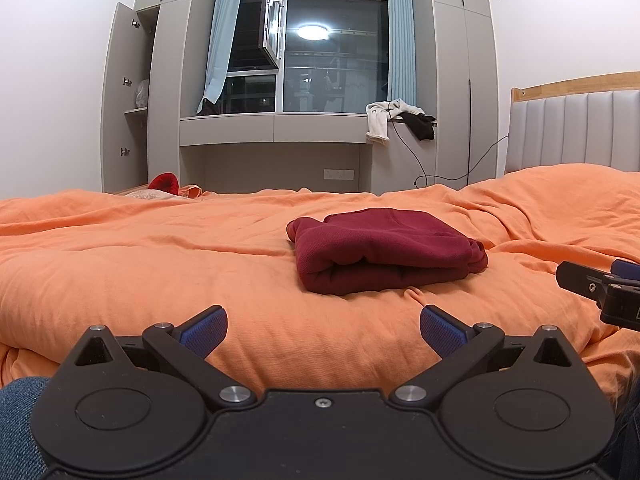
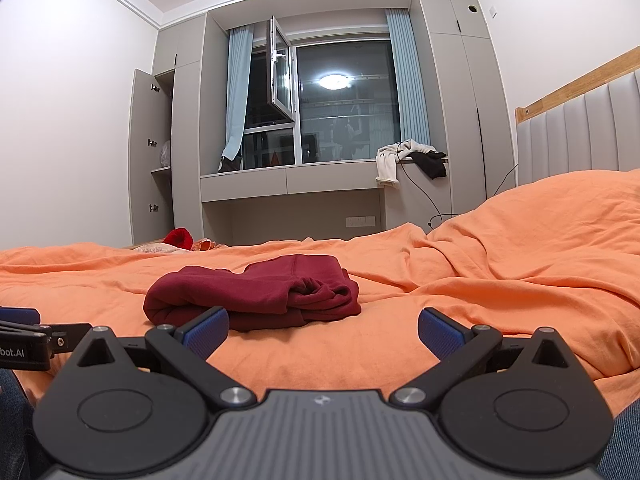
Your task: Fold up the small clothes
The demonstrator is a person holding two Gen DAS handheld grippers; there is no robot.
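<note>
Your dark red garment [image 1: 384, 252] lies folded into a thick, rounded bundle on the orange bedspread [image 1: 160, 264]; your left gripper [image 1: 323, 330] and right gripper [image 2: 323, 330] both gape wide, empty.

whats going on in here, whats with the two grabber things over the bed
A person holds two gripping tools over an orange duvet. The dark red garment already lies folded into a compact bundle on it. The left tool and the right tool are both open and empty, pulled back short of the garment, touching nothing.
</note>
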